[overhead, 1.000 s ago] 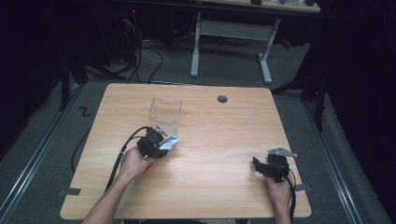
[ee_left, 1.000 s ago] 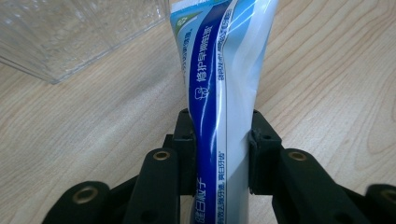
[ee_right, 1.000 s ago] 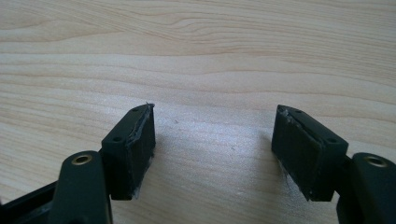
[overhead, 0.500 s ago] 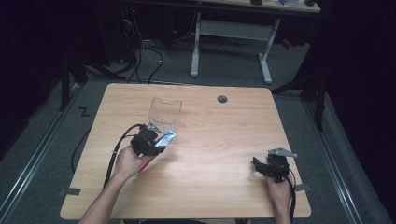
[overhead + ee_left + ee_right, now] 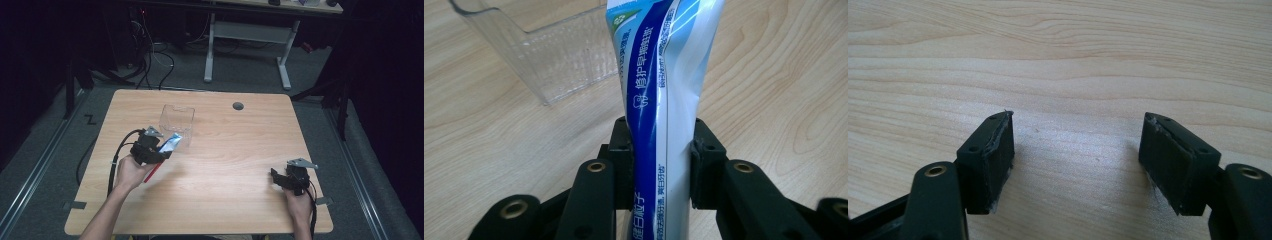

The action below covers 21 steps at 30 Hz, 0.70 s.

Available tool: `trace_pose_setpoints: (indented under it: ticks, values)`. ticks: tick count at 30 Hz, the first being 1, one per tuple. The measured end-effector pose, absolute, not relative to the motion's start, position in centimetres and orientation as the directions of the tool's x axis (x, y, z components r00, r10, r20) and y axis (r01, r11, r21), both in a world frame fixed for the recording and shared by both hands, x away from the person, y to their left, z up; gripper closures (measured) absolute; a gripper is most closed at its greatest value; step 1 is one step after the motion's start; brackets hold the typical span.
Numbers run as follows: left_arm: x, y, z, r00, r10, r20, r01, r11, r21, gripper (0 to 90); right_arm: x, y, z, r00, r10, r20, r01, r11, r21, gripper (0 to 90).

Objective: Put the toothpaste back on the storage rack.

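A blue and white toothpaste tube [image 5: 659, 75] with printed lettering stands pinched between the pads of my left gripper [image 5: 659, 160], which is shut on it. From above, the left gripper [image 5: 150, 149] holds the tube [image 5: 170, 145] just off the table, its far end close to a clear plastic bin [image 5: 177, 120]. The bin's near corner [image 5: 554, 60] lies just beyond and left of the tube. A red part [image 5: 152, 172] shows below the hand. My right gripper [image 5: 1078, 160] hovers open over bare wood, near the table's front right [image 5: 290, 179].
The wooden table [image 5: 225, 150] has a round cable hole [image 5: 238, 106] near its far edge. A black cable [image 5: 117, 160] trails from the left gripper over the table's left side. Beyond the table stand a desk frame and floor cables.
My left gripper has risen and moved toward the clear bin with the toothpaste tube in it. The right gripper has stayed where it was.
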<state>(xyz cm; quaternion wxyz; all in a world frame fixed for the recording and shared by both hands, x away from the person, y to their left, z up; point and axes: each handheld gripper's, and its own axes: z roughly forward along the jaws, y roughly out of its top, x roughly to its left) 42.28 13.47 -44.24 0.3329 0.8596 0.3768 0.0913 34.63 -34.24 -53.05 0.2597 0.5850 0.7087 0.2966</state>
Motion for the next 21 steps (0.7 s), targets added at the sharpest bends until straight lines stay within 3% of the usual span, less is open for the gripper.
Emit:
trace_pose_setpoints:
  ticks: [21]
  values:
    - [43.4,15.0,-40.7,0.670,0.736,-0.093,0.551,-0.410,0.727,69.4,34.6,-34.2,-53.1,-0.180,0.983,-0.021,0.675,0.139,0.724,30.5]
